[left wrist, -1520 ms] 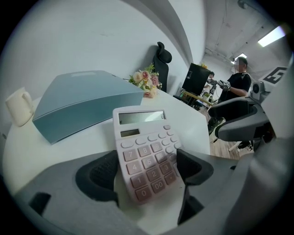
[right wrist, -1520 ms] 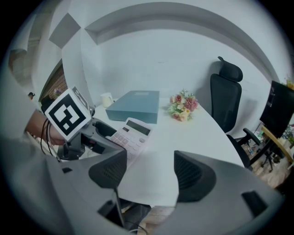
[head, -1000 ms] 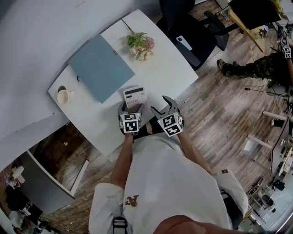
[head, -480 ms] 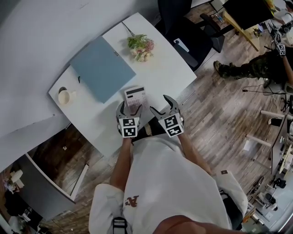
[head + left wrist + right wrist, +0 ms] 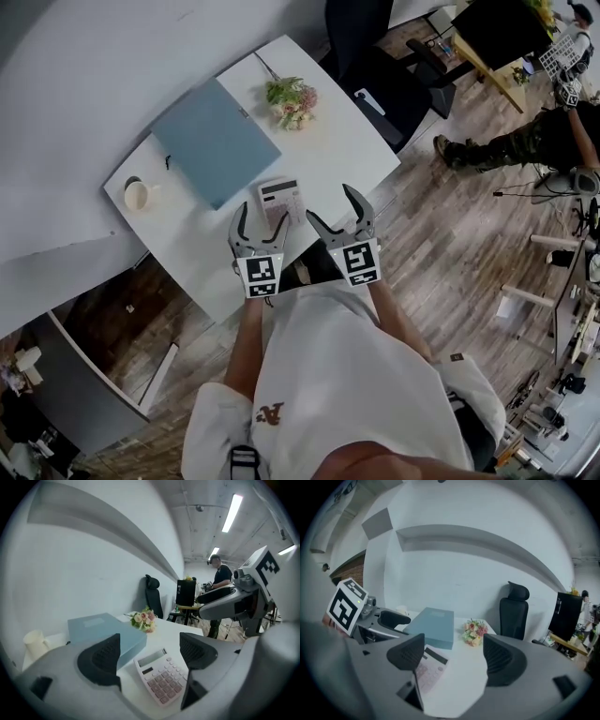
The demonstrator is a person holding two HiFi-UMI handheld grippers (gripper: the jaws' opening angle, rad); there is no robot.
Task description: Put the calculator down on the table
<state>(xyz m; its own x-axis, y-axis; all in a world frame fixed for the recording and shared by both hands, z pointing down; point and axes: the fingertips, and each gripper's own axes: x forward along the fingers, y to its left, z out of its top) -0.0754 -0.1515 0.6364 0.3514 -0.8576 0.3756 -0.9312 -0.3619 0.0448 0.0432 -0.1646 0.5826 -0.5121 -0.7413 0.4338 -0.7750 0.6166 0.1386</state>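
Head view: the calculator lies flat on the table, touching the blue box. The left gripper stands just behind the calculator, wide open, apparently not touching it. The right gripper, beside the calculator, is wide open and empty.

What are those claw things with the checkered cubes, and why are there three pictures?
A person holds two hand tools, and each one ends in a claw. The head view comes from a camera on the person's head, looking down. In it the left claw and the right claw reach over a white table. The left gripper view and the right gripper view come from small cameras riding on each tool. The checkered cubes are part of the tools. On the table are a calculator, a blue folder, some flowers and a cup. Both claws are open and hold nothing. The calculator lies flat on the table.
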